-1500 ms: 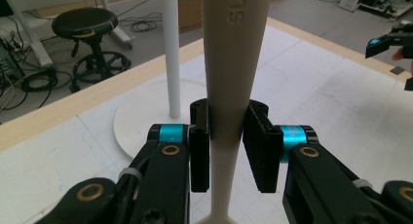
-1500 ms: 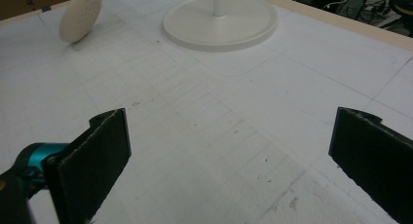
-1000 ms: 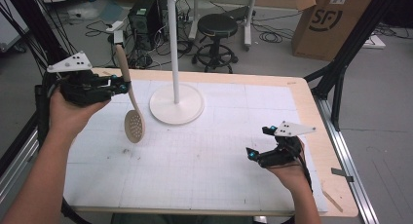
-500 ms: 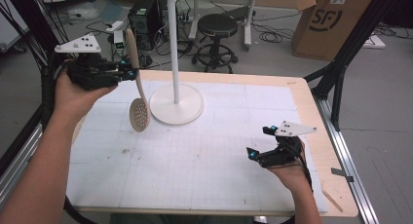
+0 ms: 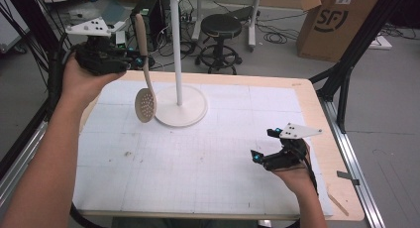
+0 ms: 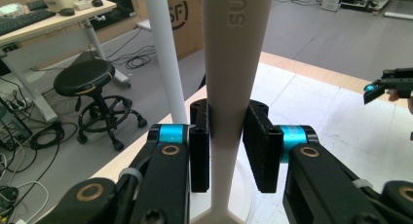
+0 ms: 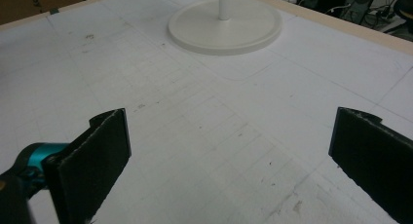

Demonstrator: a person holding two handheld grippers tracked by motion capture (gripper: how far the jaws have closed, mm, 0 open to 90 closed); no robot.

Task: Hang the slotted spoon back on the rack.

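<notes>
Above the table's far left corner the left gripper (image 5: 134, 62) is clamped on the handle of a slotted spoon (image 5: 144, 103) hanging beside the white stand (image 5: 177, 84), a black stool (image 5: 221, 27) and cardboard box (image 5: 337, 22) on the floor beyond, while the right gripper (image 5: 264, 149), jaws apart, rests low over the gridded mat (image 5: 198, 153).

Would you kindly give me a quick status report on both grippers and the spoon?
Left gripper shut on slotted spoon, held aloft beside the stand. Right gripper open, low over the table. Nothing between spoon and stand.
</notes>
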